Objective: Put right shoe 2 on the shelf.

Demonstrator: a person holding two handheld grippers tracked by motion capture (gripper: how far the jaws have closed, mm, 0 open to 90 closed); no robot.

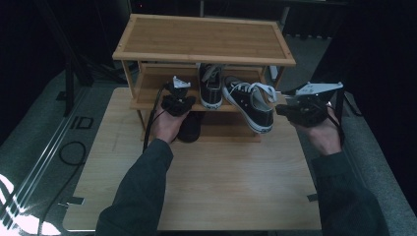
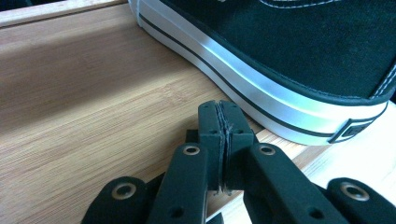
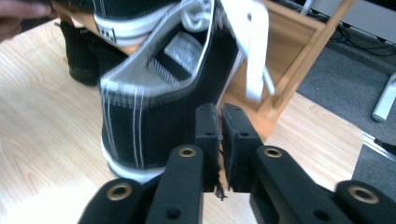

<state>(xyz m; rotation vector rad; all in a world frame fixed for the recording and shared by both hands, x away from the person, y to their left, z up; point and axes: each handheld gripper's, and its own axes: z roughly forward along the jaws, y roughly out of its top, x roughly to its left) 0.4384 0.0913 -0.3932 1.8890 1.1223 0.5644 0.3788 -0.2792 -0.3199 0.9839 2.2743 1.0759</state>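
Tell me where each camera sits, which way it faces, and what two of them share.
High view: above the person's side, facing forward and down at the shoe rack; forearms, both hands show.
Left gripper view: on the left gripper, facing the rack shelf; shut jaws show.
Right gripper view: on the right gripper, facing the overhanging sneaker; jaws show.
Shared: that sneaker, also in the high view.

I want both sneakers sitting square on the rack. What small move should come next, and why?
Probably nudge the angled sneaker back onto the middle shelf with the right tongs. Its heel overhangs the shelf's front edge, while the other sneaker sits straight. Both the right and the left tongs are shut and hold nothing.
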